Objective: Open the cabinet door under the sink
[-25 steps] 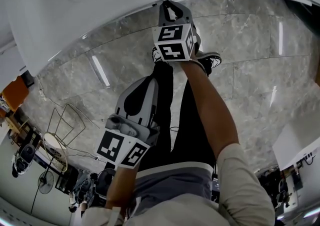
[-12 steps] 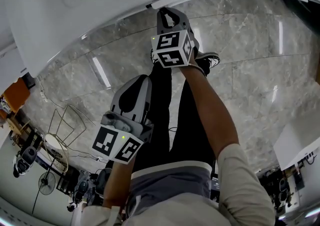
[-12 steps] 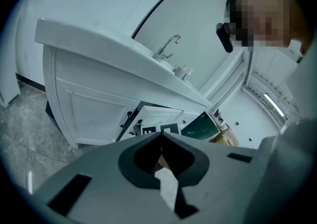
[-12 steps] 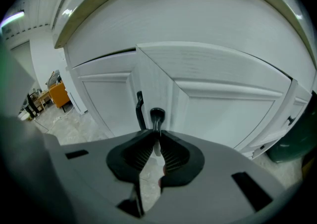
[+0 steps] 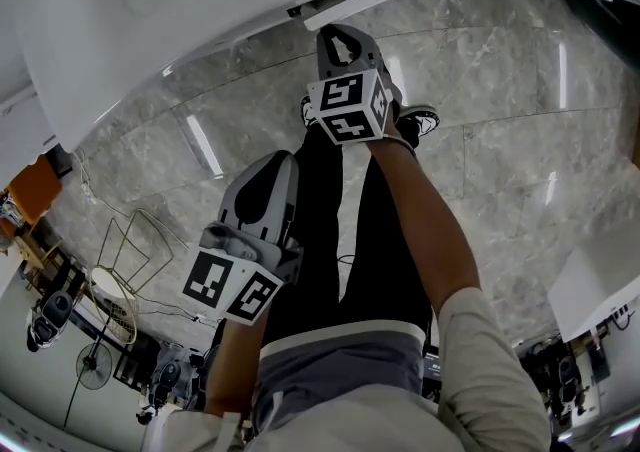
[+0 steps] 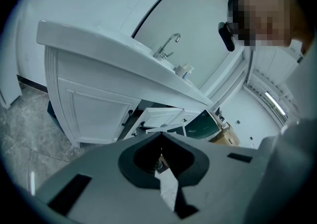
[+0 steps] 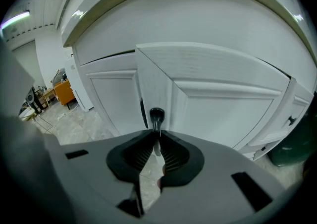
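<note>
- Under the white sink counter point(image 6: 114, 57), on the far side, the right gripper point(image 7: 156, 138) is pinched tight on the dark knob point(image 7: 156, 115) of the cabinet door point(image 7: 228, 114), which stands slightly ajar.
- Nearer and to the left, the left gripper point(image 6: 161, 140) hangs with its jaws together and empty, well apart from the cabinet.

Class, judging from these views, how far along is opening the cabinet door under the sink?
Done: the right gripper is shut on the black knob, and the door stands ajar, its edge showing. In hand: the pull. Left: swinging it wide open. The left gripper is shut, empty, away from it.
</note>
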Demonstrator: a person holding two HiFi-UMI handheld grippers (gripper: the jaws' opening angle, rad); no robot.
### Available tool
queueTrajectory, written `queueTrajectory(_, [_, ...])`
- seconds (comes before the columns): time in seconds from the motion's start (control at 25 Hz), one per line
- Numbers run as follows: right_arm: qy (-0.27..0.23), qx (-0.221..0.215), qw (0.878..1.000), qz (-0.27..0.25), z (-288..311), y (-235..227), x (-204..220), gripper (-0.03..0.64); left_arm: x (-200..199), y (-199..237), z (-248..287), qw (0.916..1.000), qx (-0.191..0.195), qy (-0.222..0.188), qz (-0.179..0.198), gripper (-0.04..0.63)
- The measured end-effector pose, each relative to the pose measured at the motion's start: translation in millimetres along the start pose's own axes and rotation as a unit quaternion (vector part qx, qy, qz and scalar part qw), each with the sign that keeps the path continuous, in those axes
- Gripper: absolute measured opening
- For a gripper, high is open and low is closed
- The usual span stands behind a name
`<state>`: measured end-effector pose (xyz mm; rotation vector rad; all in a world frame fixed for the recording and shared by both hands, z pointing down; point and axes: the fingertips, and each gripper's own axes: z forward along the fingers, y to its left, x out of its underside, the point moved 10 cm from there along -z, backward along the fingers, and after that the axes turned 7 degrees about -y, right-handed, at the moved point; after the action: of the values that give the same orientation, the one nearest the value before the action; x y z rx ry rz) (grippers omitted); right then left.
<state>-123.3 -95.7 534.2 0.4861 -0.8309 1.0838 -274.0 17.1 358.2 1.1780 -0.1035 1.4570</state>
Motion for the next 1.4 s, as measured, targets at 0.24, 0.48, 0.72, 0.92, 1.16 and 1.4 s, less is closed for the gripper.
queueTrajectory(0.24, [0.001, -0.016, 1.000, -0.024, -4.8, -0.4, 4.3, 0.055, 1.8, -2.9, -0.5, 1.0000, 0.004, -0.001, 0.000, -0.002])
queueTrajectory(0.48, [0.004, -0.021, 0.999, -0.029, -12.4, -0.3, 7.6, 0.055, 0.7, -6.4, 0.1, 0.9999, 0.010, 0.001, -0.001, -0.002])
queueTrajectory(0.72, [0.011, -0.035, 0.998, -0.048, -21.8, -2.7, 12.5, 0.055, -0.6, -9.1, 3.8, 0.9999, 0.009, 0.004, 0.002, -0.002])
queueTrajectory(0.92, [0.015, -0.048, 0.997, -0.063, -27.6, -5.5, 18.2, 0.055, -4.4, -10.6, 9.3, 0.9999, 0.010, 0.008, 0.006, -0.002])
queueTrajectory(1.16, [0.017, -0.056, 0.996, -0.071, -36.0, -6.2, 23.8, 0.055, -2.2, -11.9, 13.4, 0.9997, 0.012, 0.019, 0.005, -0.002])
queueTrajectory(1.4, [0.021, -0.066, 0.994, -0.079, -48.2, -10.1, 31.6, 0.055, -3.6, -17.0, 19.2, 0.9996, 0.015, 0.024, 0.008, -0.002])
